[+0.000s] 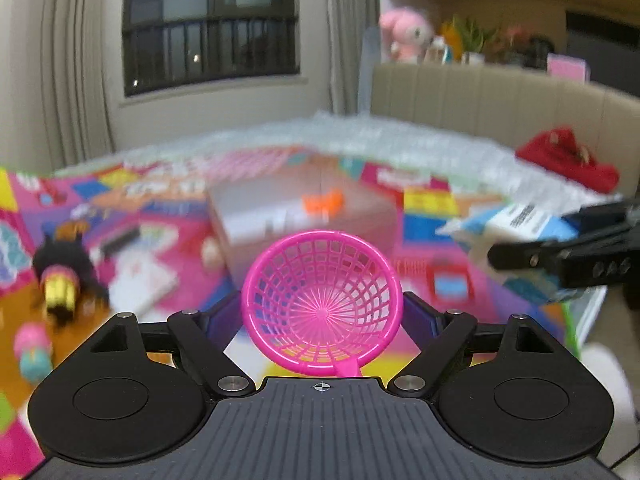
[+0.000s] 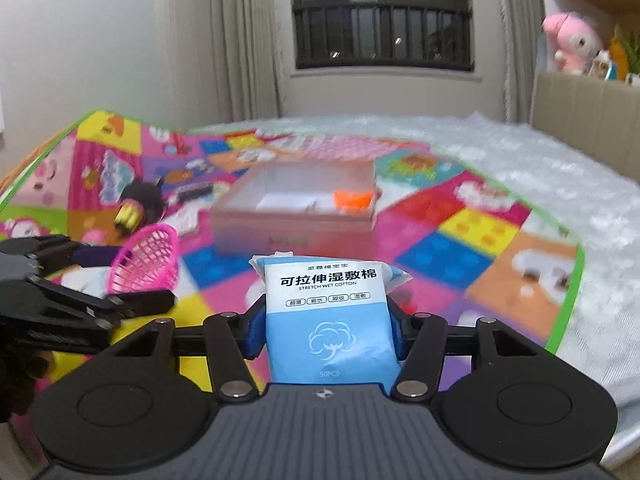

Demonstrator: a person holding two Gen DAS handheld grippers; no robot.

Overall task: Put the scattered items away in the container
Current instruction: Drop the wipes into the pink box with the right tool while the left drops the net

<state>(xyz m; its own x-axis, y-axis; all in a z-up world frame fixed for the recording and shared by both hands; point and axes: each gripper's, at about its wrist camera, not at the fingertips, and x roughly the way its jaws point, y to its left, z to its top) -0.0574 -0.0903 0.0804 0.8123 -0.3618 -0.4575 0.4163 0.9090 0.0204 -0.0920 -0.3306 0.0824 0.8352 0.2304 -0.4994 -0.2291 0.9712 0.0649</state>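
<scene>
Container: the translucent box [image 2: 296, 216] sits open-topped on the colourful play mat [image 2: 480, 232], straight ahead of both your grippers and a little beyond them; an orange item [image 2: 352, 199] and something white already lie inside.
Left gripper: your left gripper [image 1: 322, 312] is pinching the pink mesh basket [image 1: 322, 300] by its sides, its bowl facing the camera, held off the mat.
Right gripper: your right gripper [image 2: 328, 336] is clamped on the blue wet-cotton pack [image 2: 328, 320], which stands upright between the fingers.
Step in hand: you look to be carrying both loads towards the box; neither is over it yet, and blur suggests you are moving.
Next move: bring each load above the opening before you let go. The pack is soft and broad, so lower it flat. The basket is light and round, so release it low or it may roll out.
Watch: your two grippers are near each other, so take turns at the opening.
Left on the mat: a black and yellow plush toy [image 1: 60, 280] and a small pink and teal toy [image 1: 34, 350] lie to your left of the box, with flat items beside them, blurred.
</scene>
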